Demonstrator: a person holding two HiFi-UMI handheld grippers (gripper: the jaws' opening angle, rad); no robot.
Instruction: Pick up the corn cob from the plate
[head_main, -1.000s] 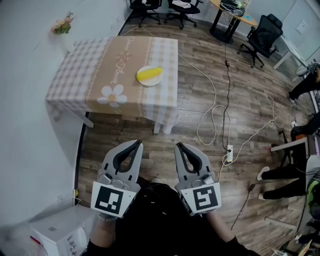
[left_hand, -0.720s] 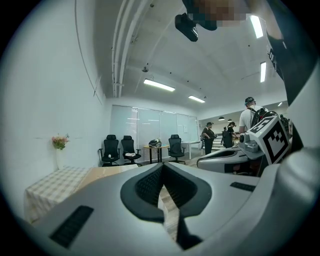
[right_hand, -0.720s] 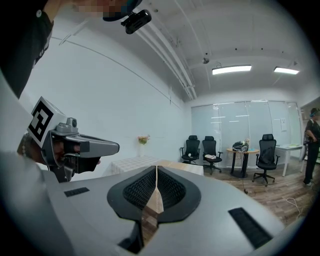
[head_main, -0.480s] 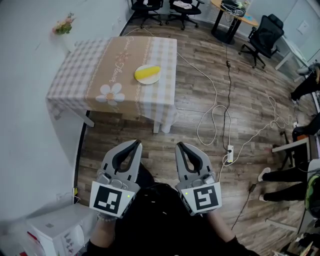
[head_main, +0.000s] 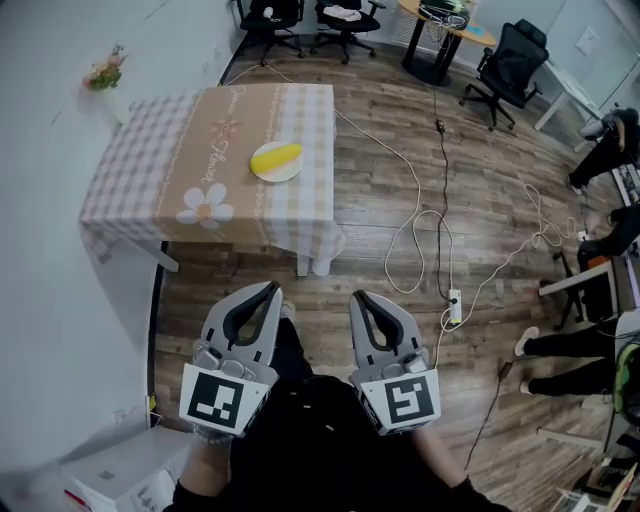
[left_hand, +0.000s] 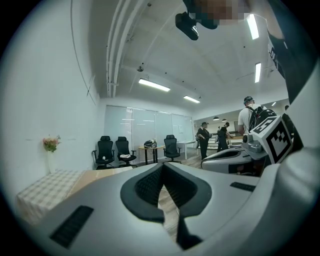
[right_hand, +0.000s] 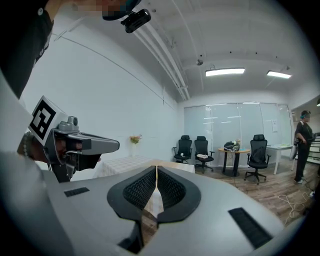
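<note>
Holding left gripper (head_main: 271, 290) and right gripper (head_main: 359, 297) clenched and empty, corn cob (head_main: 275, 157) on plate (head_main: 264, 176) far ahead of both. Risks knocking corn cob off if arriving unopened.

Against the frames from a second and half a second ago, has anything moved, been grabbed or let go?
Only the viewpoint changed: in the head view the table with the plate and corn cob has drifted left. Nothing was taken hold of or let go. The left gripper and right gripper stay shut and empty, side by side near the body, and the corn cob still lies on the plate, far from both.
</note>
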